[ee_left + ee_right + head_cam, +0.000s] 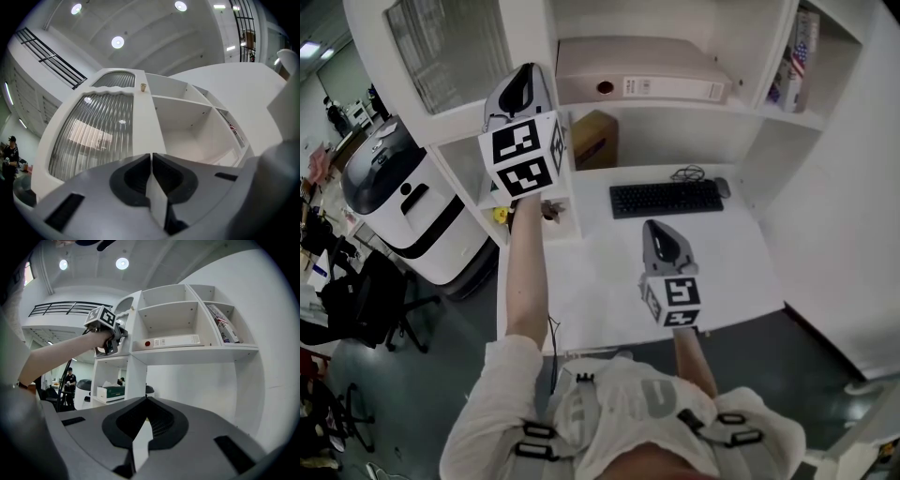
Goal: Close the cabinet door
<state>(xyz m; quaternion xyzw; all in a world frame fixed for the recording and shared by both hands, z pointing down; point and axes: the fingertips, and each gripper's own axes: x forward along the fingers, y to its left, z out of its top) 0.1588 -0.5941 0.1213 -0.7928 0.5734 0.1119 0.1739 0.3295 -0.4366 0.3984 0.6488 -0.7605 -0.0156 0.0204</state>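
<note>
1. Left of the binder (647,70), which lies flat on its shelf, the cabinet door (450,47) stands swung out. The binder's compartment and the bare compartment above the binder are uncovered.
2. Door orientation: the long axis runs upright, spanning the level of the binder and of the compartment above the binder. The top edge is arched. A ribbed glass panel fills the white frame. The panel is angled away from the shelf front that carries the binder.
3. Left gripper (151,155): raised at about the binder's level, left of the binder, with its tips close to the door frame edge on the side nearest the binder. The jaws are pressed together with nothing visible between them. Contact with the frame cannot be confirmed from any view.
4. Right gripper (146,400): held lower than the binder, over the desk (609,272), pointing level toward the shelves. Its jaws meet at the tips and hold nothing.
5. Below the binder: a black keyboard (666,199) lies on the desk, with a mouse (722,187) just beside its right end. A cardboard box (595,139) sits under the binder's left end.
6. Right of the binder: books (797,56) lean in the end compartment.
</note>
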